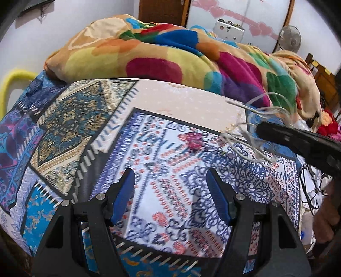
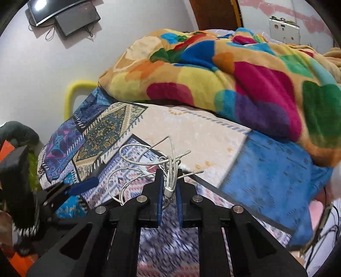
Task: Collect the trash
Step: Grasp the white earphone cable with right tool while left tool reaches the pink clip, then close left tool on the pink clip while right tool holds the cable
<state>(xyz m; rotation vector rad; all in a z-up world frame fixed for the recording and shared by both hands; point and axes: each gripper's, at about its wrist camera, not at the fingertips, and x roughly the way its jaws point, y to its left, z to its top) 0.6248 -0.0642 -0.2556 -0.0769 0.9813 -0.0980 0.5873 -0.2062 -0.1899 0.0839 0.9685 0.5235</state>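
Observation:
My right gripper (image 2: 169, 178) is shut on a tangled bundle of white cable (image 2: 149, 162), held above the patterned bedsheet (image 2: 213, 136). In the left wrist view the same right gripper (image 1: 259, 129) comes in from the right with the white cable (image 1: 251, 127) hanging from it. My left gripper (image 1: 170, 176) is open and empty, its blue fingers (image 1: 124, 196) spread over the sheet (image 1: 162, 162). A small crumpled pink wrapper (image 1: 194, 142) lies on the sheet beyond the left gripper. The left gripper also shows at the left of the right wrist view (image 2: 85, 184).
A bright multicolour blanket (image 1: 170, 57) is heaped across the far side of the bed. A yellow bar (image 1: 12, 81) stands at the left edge. Black cables (image 1: 309, 187) lie at the bed's right side. A screen (image 2: 64, 15) hangs on the wall.

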